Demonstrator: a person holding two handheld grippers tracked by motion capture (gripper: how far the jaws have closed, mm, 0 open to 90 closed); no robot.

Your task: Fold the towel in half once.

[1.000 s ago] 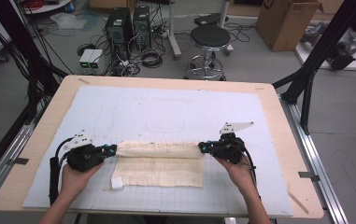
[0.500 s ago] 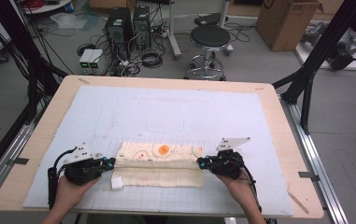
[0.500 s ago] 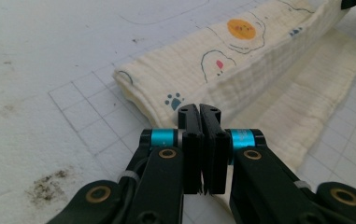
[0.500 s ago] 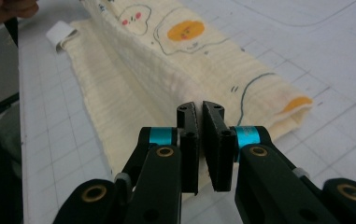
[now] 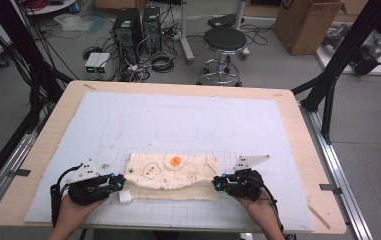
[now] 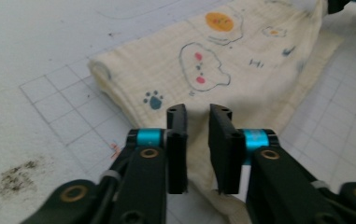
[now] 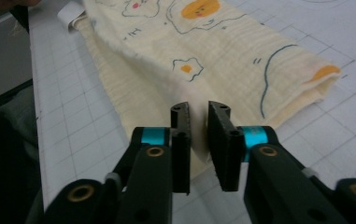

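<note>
Cream cloth [image 5: 173, 176], printed with eggs and folded once, lies flat near the tabletop's front edge. My left gripper [image 5: 119, 183] and right gripper [image 5: 217, 185], at its two ends, have just been opening, their jaws now parted with loose cloth between them. I judge I should open fully and withdraw level, outward, so no pad drags the fold.

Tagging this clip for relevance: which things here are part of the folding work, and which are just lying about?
In the job:
folded printed cloth
left gripper, jaws just opening, cloth edge between them
right gripper, jaws likewise opening over the cloth
gridded mat

Lying about:
stool
cardboard box
computer towers
</note>
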